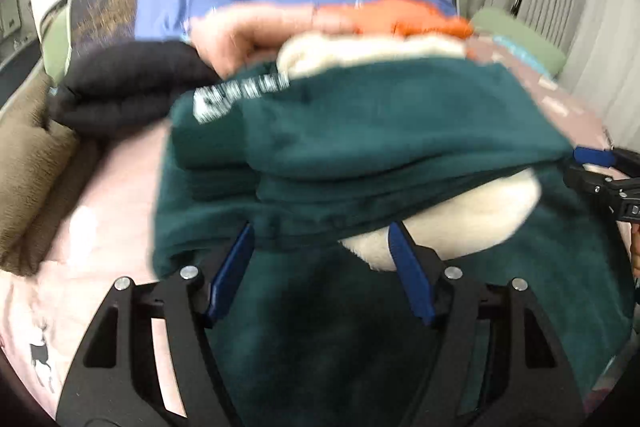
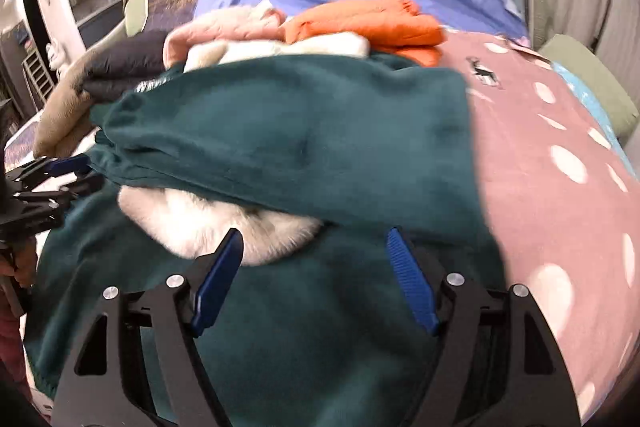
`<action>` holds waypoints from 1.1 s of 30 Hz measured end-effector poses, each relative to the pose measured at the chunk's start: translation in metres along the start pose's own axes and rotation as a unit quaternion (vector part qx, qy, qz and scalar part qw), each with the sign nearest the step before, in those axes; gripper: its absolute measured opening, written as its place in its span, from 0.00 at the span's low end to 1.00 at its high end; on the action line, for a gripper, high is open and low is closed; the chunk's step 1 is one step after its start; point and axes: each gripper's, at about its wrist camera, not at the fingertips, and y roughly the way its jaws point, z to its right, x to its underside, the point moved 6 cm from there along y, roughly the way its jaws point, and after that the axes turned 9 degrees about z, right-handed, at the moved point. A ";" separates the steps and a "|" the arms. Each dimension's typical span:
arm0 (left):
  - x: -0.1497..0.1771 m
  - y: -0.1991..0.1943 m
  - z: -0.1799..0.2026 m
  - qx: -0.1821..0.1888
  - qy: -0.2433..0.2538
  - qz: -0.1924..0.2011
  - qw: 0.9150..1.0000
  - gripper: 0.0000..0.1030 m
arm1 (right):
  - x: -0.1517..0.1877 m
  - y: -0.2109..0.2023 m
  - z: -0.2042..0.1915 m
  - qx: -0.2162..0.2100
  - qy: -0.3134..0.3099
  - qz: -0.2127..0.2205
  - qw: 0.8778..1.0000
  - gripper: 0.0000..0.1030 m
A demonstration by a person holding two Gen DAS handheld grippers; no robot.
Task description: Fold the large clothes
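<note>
Both tongs, left [image 1: 320, 239] and right [image 2: 314, 243], gape empty just above the folded green fleece [image 2: 300, 131].

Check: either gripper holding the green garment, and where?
Nothing held. Left gripper and right gripper stand open above the green fleece garment.

Dark green fleece garment [image 2: 280, 131], folded over with its white lining [image 2: 208, 223] showing, fills the bed centre just ahead of both wide-open grippers: left gripper [image 1: 320, 239], right gripper [image 2: 314, 243]. At 12 o'clock a pile blocks passage: orange garment [image 2: 372, 23], pink garment [image 2: 224, 23], black garment [image 1: 128, 83]. Brown cushion [image 1: 36, 163] closes 9 o'clock. Bare pink dotted bedsheet [image 2: 560, 155] lies free at 3 o'clock.
</note>
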 end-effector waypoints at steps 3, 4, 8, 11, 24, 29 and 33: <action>0.000 -0.024 -0.005 -0.006 0.002 0.018 1.000 0.69 | 0.013 -0.014 0.031 0.028 0.024 0.002 0.999 0.73; 0.001 -0.029 -0.005 -0.006 0.002 0.021 1.000 0.70 | 0.020 -0.017 0.039 0.033 0.036 -0.001 0.999 0.73; 0.008 -0.047 -0.001 -0.009 0.006 0.024 1.000 0.70 | 0.050 -0.032 0.072 0.043 0.095 -0.012 0.995 0.73; 0.016 -0.056 0.000 -0.009 0.006 0.026 1.000 0.71 | 0.065 -0.040 0.081 0.052 0.093 -0.021 0.994 0.73; 0.083 -0.091 -0.022 -0.022 -0.038 -0.008 0.999 0.76 | 0.125 -0.061 0.084 -0.023 0.133 -0.063 0.989 0.74; 0.117 -0.101 -0.041 -0.037 -0.073 -0.027 0.996 0.79 | 0.133 -0.062 0.082 -0.037 0.130 -0.066 0.989 0.74; 0.141 -0.102 -0.044 0.025 -0.122 -0.050 0.991 0.81 | 0.136 -0.067 0.083 -0.057 0.143 -0.060 0.986 0.74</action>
